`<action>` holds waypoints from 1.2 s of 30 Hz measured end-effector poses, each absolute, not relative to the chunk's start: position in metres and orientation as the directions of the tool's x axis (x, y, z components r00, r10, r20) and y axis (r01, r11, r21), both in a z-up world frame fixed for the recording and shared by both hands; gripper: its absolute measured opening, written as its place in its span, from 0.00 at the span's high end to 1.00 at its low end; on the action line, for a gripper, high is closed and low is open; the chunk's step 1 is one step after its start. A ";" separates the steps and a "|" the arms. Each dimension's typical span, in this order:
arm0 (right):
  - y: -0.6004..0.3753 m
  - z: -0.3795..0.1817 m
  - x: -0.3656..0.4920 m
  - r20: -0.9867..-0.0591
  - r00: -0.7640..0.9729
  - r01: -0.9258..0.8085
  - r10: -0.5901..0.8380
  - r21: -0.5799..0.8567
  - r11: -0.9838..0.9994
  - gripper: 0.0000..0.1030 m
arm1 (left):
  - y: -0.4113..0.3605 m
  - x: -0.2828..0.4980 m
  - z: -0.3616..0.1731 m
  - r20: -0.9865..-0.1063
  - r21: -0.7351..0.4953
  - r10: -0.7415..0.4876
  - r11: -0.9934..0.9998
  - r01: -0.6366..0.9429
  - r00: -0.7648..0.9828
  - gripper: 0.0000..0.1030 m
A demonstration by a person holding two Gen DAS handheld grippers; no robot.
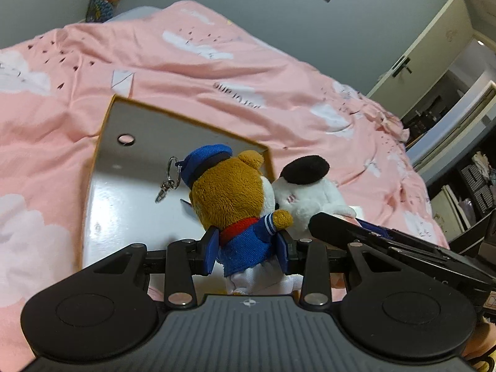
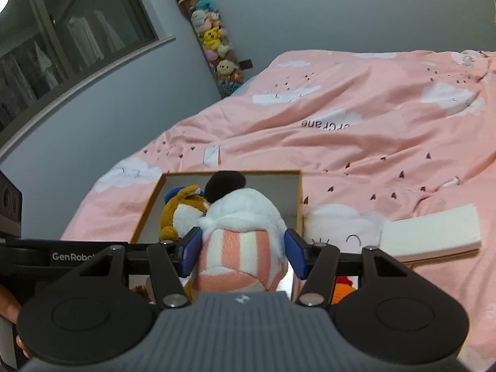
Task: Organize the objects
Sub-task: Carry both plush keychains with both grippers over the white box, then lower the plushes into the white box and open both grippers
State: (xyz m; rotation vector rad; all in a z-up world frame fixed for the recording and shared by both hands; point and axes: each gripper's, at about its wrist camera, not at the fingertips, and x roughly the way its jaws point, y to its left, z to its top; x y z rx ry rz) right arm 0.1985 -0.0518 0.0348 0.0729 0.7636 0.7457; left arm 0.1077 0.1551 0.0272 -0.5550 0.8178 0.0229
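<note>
An open box with a white inside and tan rim lies on the pink bed; it also shows in the right wrist view. My left gripper is shut on a brown bear plush in a blue cap and blue coat, held over the box. A metal keyring hangs from its cap. My right gripper is shut on a white plush with a black ear and pink-striped clothes, held over the box beside the bear. The white plush also shows in the left wrist view.
A pink duvet with white clouds covers the bed. A white flat box lies to the right of the open box. An orange toy peeks out under my right gripper. A column of plush toys hangs in the wall corner.
</note>
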 end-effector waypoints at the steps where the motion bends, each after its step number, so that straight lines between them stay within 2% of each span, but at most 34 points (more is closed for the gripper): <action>1: -0.047 0.031 0.200 -0.609 0.481 -0.590 0.631 0.308 0.747 0.42 | 0.157 0.110 0.023 -0.703 -0.462 -0.190 0.855 -0.236 0.686 0.59; 12: -0.021 -0.005 0.214 -0.650 0.491 -0.611 0.580 0.217 0.761 0.42 | 0.173 0.127 -0.018 -0.748 -0.456 -0.225 0.858 -0.237 0.625 0.59; 18: -0.009 -0.018 0.216 -0.682 0.468 -0.620 0.563 0.200 0.758 0.42 | 0.182 0.133 -0.027 -0.789 -0.419 -0.223 0.876 -0.237 0.573 0.59; 22: -0.003 -0.030 0.214 -0.698 0.456 -0.618 0.552 0.199 0.761 0.42 | 0.178 0.134 -0.032 -0.822 -0.344 -0.186 0.916 -0.209 0.537 0.59; 30: -0.003 -0.033 0.216 -0.689 0.462 -0.627 0.559 0.193 0.755 0.42 | 0.166 0.135 -0.038 -0.853 -0.266 -0.170 0.955 -0.132 0.493 0.59; 36: -0.005 -0.030 0.216 -0.722 0.396 -0.660 0.567 0.206 0.723 0.40 | 0.164 0.133 -0.040 -0.858 -0.275 -0.192 0.955 -0.110 0.477 0.58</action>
